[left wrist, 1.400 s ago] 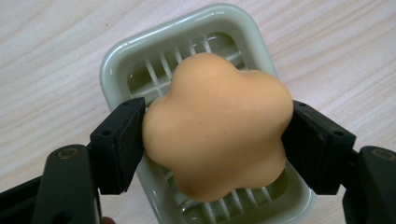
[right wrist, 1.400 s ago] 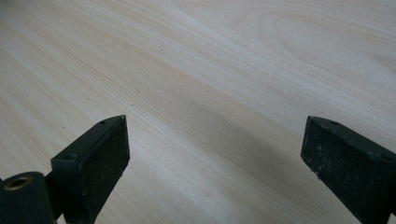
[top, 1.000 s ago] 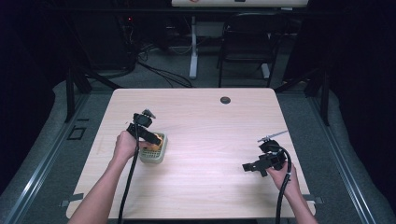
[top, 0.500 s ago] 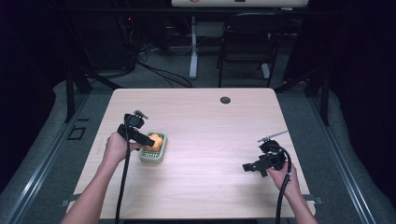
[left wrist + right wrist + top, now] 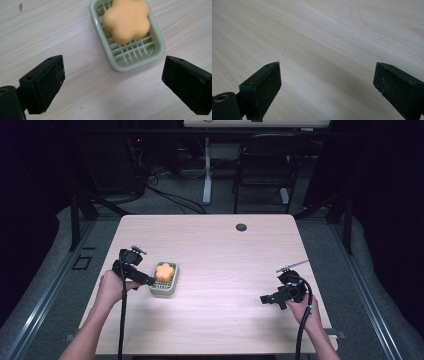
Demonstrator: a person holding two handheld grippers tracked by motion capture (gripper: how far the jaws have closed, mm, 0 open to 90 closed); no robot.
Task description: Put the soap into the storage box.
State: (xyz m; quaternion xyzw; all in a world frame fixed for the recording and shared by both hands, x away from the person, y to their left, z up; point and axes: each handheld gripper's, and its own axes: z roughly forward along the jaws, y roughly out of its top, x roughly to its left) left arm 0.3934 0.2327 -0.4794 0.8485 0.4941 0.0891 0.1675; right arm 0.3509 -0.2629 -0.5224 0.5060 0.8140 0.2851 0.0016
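A: Start with the biggest thing. What carries everything?

B: The pale wooden table (image 5: 215,265). On its left part sits a green soap dish (image 5: 164,279) with a slatted floor, and an orange flower-shaped soap (image 5: 164,271) lies in it, toward the dish's far end in the left gripper view.

A: And the grippers?

B: The left gripper (image 5: 148,280) is just beside the dish's left edge, fingers (image 5: 47,83) spread wide and holding nothing; the near end of the dish lies between and beyond them. The right gripper (image 5: 265,299) is well apart, over bare table at the right, fingers (image 5: 265,85) equally wide and empty.

A: So how should the step go, judging from this?

B: If the soap is to be lifted, I'd bring the left gripper forward and down until the fingers straddle the soap (image 5: 126,20) itself, not the dish rim (image 5: 136,66). Close across two opposite lobes, gently, since soap is slippery. The right gripper could steady the dish if it slides.
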